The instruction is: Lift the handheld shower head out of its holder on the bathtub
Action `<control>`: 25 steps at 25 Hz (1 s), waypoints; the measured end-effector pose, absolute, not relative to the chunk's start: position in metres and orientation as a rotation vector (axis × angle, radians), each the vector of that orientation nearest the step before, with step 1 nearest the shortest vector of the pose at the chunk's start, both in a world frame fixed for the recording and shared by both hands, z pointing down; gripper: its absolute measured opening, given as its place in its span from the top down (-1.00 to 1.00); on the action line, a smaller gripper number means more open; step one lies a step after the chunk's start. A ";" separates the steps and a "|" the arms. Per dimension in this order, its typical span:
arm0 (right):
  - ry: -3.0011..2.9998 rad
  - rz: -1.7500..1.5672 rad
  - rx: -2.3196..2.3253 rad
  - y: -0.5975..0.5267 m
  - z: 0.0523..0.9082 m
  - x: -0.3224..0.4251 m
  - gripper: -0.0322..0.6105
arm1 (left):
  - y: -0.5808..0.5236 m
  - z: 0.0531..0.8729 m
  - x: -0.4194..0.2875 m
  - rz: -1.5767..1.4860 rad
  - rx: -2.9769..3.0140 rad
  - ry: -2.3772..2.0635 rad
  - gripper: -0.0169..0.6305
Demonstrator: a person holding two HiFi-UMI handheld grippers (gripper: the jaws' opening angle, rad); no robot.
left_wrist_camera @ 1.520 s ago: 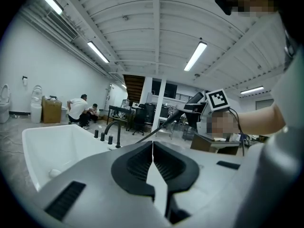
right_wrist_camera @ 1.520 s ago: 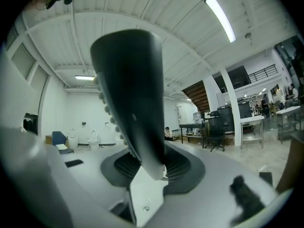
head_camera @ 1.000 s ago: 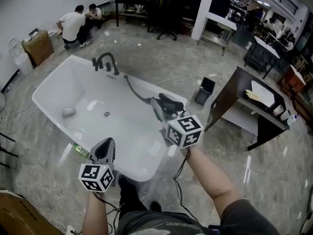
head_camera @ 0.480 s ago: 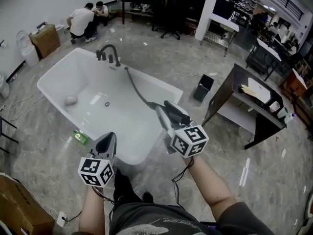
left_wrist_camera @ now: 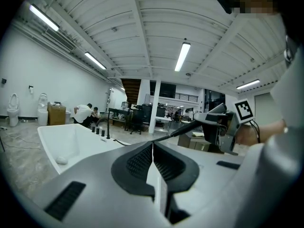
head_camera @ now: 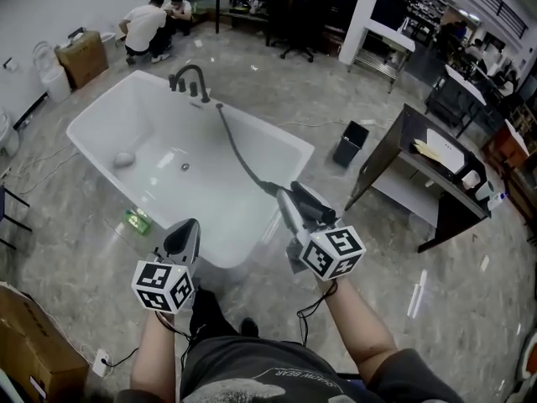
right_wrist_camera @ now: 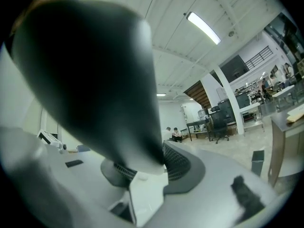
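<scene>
Holding the shower head (right_wrist_camera: 95, 80) clamped in the right gripper (head_camera: 295, 205), jaws roughly half apart and pressed on its dark body. It's out of its holder, hanging just past the bathtub (head_camera: 281, 143) edge, over the floor. The hose (head_camera: 239, 159) trails back across the tub to the rim by the faucet (head_camera: 191, 81). The left gripper (head_camera: 185, 230) is pinched together on nothing, near the tub's near corner.

Head view looks steeply down onto the bathtub (head_camera: 105, 128); each gripper view sits close behind its jaws, looking roughly level across the hall; all three share the crouching people (head_camera: 158, 19) beyond.
</scene>
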State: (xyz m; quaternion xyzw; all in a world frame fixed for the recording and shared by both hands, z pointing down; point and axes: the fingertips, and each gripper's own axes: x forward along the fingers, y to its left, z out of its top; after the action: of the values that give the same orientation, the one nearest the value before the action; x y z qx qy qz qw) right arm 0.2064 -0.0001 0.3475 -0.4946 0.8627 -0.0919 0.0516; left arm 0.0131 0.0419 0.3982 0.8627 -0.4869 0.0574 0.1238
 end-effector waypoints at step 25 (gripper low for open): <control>2.692 -0.405 -1.548 -0.008 0.397 0.194 0.47 | 0.043 0.402 0.013 0.202 2.498 -1.434 0.90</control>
State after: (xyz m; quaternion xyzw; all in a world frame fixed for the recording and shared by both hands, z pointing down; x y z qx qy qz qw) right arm 0.1941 -0.0084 0.3969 -0.4943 0.8596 -0.1294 0.0052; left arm 0.0126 0.0429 0.4022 0.8581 -0.4926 0.0693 0.1269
